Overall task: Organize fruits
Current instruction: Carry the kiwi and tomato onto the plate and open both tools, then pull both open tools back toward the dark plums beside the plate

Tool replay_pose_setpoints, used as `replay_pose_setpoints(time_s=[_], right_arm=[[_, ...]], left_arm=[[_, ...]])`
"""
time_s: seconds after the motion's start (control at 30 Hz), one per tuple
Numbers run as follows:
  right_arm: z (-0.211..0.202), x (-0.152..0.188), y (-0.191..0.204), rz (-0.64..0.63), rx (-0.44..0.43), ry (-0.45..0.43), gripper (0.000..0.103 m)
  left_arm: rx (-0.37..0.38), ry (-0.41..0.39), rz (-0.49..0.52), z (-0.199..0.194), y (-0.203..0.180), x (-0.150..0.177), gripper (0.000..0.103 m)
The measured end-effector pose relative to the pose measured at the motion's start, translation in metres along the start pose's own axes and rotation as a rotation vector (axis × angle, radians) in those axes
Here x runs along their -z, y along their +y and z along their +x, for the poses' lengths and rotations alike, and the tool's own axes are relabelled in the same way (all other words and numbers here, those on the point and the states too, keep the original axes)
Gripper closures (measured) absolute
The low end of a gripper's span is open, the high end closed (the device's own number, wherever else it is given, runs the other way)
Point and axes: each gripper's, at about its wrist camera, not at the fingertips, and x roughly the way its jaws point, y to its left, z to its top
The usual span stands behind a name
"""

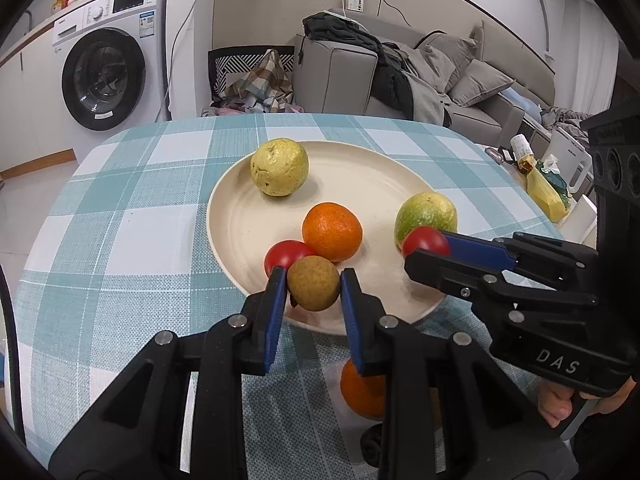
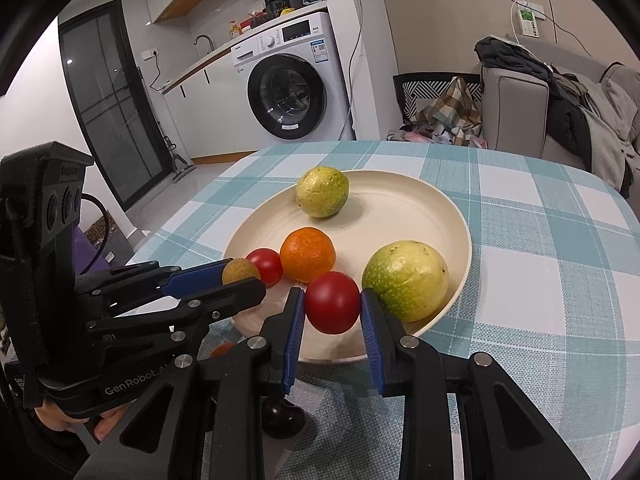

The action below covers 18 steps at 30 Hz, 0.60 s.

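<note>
The left tool [image 1: 313, 286] has its blue pads closed on a small round brown fruit [image 1: 313, 283], holding it over the near rim of a cream plate [image 1: 240, 216]. The right tool [image 2: 332, 303] is likewise closed, gripping a red tomato [image 2: 333, 302] between its pads above the plate's near edge. In the left wrist view the right tool enters from the right side with the tomato at its tip, and part of a hand [image 1: 556, 404] shows beneath its handle. In the right wrist view the left tool enters from the left with the brown fruit at its tip. On the plate, a second red tomato [image 1: 286, 256] sits just behind the brown fruit and touches an orange mandarin [image 1: 332, 232] near the middle. A green-yellow round fruit [image 1: 426, 214] rests at the plate's right side, just behind the held tomato. A yellow round fruit [image 1: 280, 167] lies at the far side, well apart from the others. The plate stands on a worktop covered with a teal and white checked cloth [image 1: 120, 216]. Another orange fruit [image 1: 360, 396] lies on the cloth below the left tool, off the plate, and a dark round fruit [image 2: 282, 420] lies on the cloth under the right tool. Beyond the worktop are a white washing machine [image 1: 108, 68] and a grey sofa [image 1: 460, 80] draped with clothes.
</note>
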Motion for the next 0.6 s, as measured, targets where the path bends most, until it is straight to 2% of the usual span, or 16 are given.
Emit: replay_pose_setpoints(time_s=[0.07,0.13,0.2,0.23,0.27,0.3,0.33,0.37,0.43,0.6], right_arm=[[0.000,0.000,0.000,0.001,0.002,-0.003,0.070],[-0.005,0.001,0.000,0.003,0.004,-0.023,0.060],[-0.010,0.001,-0.001,0.009,0.011,-0.051,0.044],[-0.014,0.002,-0.002,0.009,0.012,-0.068,0.041],[-0.016,0.002,-0.002,0.001,0.018,-0.077,0.035],[-0.018,0.003,-0.002,-0.006,0.027,-0.081,0.030],[-0.020,0.003,-0.003,-0.009,0.035,-0.088,0.027],[-0.022,0.004,-0.004,-0.007,0.038,-0.094,0.020],[-0.025,0.005,-0.006,0.000,0.049,-0.101,0.013],[-0.028,0.006,-0.012,0.009,0.065,-0.087,0.000]], left_arm=[[-0.003,-0.008,-0.004,-0.001,0.001,0.000,0.079],[-0.004,-0.016,-0.008,-0.003,0.002,0.000,0.077],[-0.018,-0.026,-0.008,-0.005,0.001,0.000,0.075],[-0.021,-0.034,-0.006,-0.006,0.001,0.000,0.068],[-0.027,-0.044,-0.004,-0.008,0.000,0.001,0.055],[-0.042,-0.060,-0.004,-0.012,0.000,0.001,0.046],[-0.060,-0.077,-0.006,-0.015,0.000,0.002,0.030],[-0.076,-0.098,-0.010,-0.019,0.000,0.002,0.023],[-0.079,-0.123,-0.019,-0.026,0.001,0.004,0.020],[-0.081,-0.077,-0.036,-0.028,0.006,0.009,0.005]])
